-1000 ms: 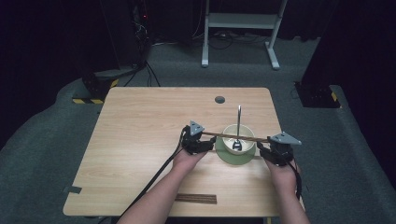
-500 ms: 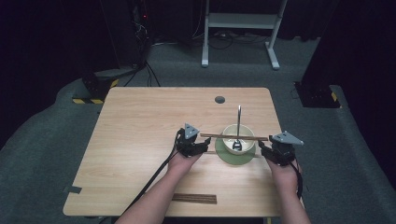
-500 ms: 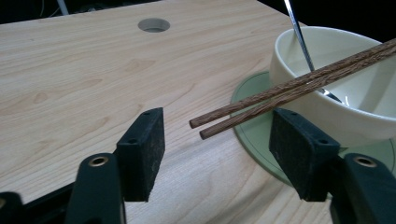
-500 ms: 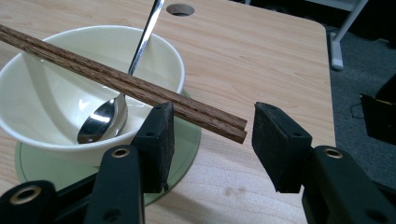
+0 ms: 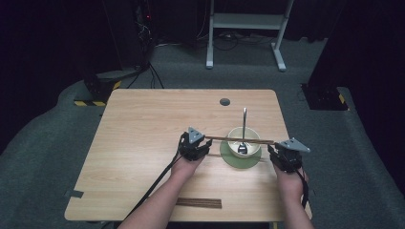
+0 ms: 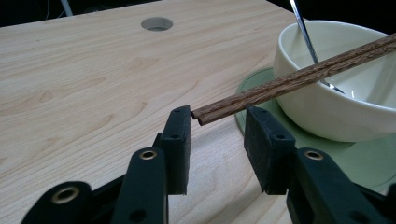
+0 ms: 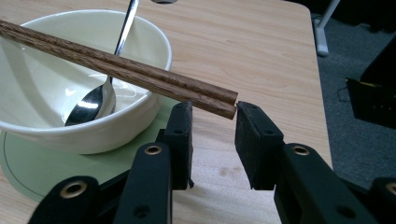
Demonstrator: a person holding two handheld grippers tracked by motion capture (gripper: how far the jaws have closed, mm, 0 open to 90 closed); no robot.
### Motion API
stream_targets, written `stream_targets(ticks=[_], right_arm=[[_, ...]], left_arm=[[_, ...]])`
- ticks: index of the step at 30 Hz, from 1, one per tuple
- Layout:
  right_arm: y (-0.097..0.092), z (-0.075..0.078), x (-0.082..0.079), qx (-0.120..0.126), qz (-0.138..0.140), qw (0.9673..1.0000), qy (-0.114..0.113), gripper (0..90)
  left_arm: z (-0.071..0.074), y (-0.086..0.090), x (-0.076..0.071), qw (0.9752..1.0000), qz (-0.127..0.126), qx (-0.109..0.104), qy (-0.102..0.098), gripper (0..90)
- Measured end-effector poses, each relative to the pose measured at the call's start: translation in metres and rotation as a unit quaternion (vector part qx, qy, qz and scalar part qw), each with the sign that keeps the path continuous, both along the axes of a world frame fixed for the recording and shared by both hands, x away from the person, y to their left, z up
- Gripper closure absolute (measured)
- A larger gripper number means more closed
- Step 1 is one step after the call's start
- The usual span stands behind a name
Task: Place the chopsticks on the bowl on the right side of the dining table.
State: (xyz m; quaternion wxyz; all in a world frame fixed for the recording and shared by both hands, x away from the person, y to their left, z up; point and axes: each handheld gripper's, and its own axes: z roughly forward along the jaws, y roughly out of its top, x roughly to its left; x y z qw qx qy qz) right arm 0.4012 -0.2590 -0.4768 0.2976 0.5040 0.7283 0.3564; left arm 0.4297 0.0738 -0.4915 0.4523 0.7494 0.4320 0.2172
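Chopsticks [image 7: 116,65] across bowl [image 7: 70,126], ends between hand-held gripper [image 7: 212,112] jaws, apparently unclamped

Dark brown, grained chopsticks [image 6: 299,79] lie across a cream-white bowl [image 7: 56,93] holding a shiny silver spoon [image 7: 93,100]. The round mat [image 5: 241,161] beneath is pale green; the table [image 5: 143,129] is light wood grain, the gripper pads [image 6: 180,140] matte black.

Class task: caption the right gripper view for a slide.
Right gripper at the end of chopsticks resting across a cream bowl.

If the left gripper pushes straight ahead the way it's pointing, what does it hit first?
Probably the chopsticks, whose ends sit between its open jaws; just beyond comes the bowl. Left gripper depth is hard to judge.
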Motion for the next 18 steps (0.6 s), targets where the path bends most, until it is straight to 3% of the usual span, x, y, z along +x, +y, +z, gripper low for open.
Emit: stream_targets(ticks=[13, 18], right_arm=[[-0.0024, 0.0048, 0.0028, -0.002, -0.007, 1.0000, -0.005, 66.4], [-0.0029, 0.0017, 0.0001, -0.002, -0.009, 1.0000, -0.002, 71.0]], left_arm=[[0.0010, 0.0013, -0.0043, 1.0000, -0.002, 0.004, -0.005, 66.4], [0.0008, 0.0044, -0.0065, 1.0000, 0.004, -0.001, -0.004, 67.6]])
